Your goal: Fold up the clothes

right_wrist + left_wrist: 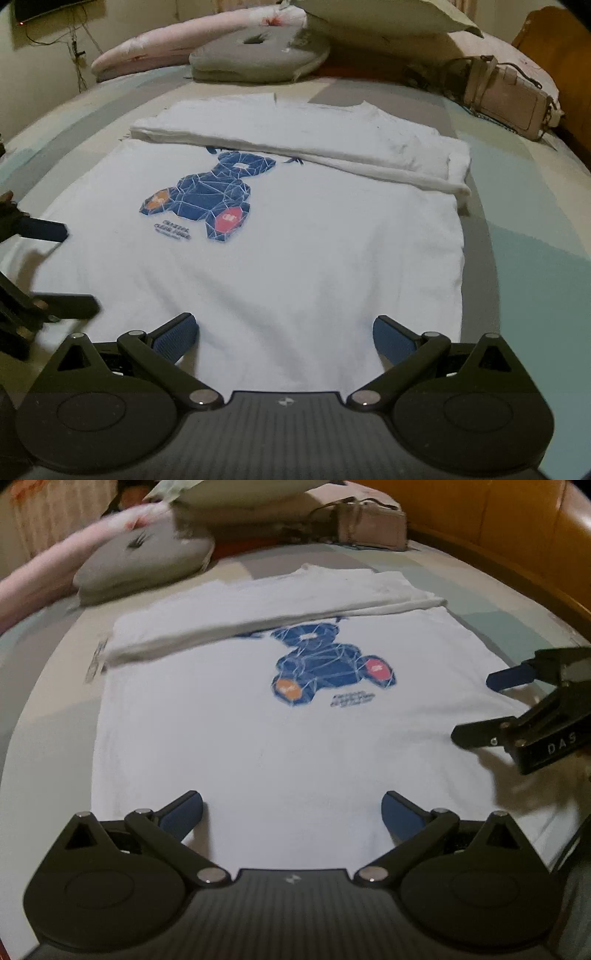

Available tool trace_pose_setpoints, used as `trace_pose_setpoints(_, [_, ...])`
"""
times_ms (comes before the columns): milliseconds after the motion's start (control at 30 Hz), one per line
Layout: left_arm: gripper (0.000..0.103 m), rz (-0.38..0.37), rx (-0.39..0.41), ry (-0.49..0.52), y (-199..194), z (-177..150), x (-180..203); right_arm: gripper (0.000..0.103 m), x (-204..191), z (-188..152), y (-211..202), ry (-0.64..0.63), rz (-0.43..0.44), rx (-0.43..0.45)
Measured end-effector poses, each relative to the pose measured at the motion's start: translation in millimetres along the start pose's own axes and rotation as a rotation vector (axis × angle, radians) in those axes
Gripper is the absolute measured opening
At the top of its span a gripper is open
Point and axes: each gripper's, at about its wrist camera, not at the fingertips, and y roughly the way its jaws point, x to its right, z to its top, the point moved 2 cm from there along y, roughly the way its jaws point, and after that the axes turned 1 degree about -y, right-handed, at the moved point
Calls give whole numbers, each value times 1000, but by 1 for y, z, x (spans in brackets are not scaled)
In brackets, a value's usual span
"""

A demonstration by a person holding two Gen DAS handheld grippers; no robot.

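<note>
while both hand-held grippers (291, 814) (286, 338) gape, the t-shirt (258, 258) lies beneath.

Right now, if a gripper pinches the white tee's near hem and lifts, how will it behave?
The white tee is probably floppy: it lies flat, and its folded top band sags softly. It likely feels light. Lifted from one point, it should drape and may drag across the bedsheet.

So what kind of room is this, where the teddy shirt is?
Most likely a bedroom. The white T-shirt lies on a bed, with a grey pillow and a pink bolster at its far end.
</note>
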Motion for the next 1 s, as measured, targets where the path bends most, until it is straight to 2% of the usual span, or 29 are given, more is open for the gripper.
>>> trace_pose_setpoints(133, [102, -13, -12, -13, -14, -17, -5, 103, 1, -10, -6, 2, -7, 29])
trace_pose_setpoints(300, [102, 7, -6, 24, -33, -38, -5, 103, 4, -32, -26, 9, -24, 40])
trace_pose_setpoints(467, [102, 16, -6, 11, -45, -38, -4, 103, 2, -50, -50, 31, -59, 35])
trace_pose_setpoints(600, [102, 11, 25, 104, -47, -33, 18, 103, -14, -54, -64, 29, -28, 96])
trace_pose_setpoints(700, [102, -2, 13, 134, -40, -35, 31, 103, -26, -56, -60, 17, -24, 91])
trace_pose_setpoints(767, [102, -10, 18, 100, -41, -41, 29, 103, -30, -62, -57, 6, -30, 76])
trace_pose_setpoints(867, [102, -65, -7, -22, -46, -55, 11, 103, -30, -70, -60, 15, -21, 86])
trace_pose_setpoints(967, [102, -20, -19, 39, -55, -60, 10, 103, -28, -78, -63, 23, -15, 104])
trace_pose_setpoints(1000, [102, -14, -13, 27, -57, -58, 8, 103, -28, -79, -64, 24, -15, 109])
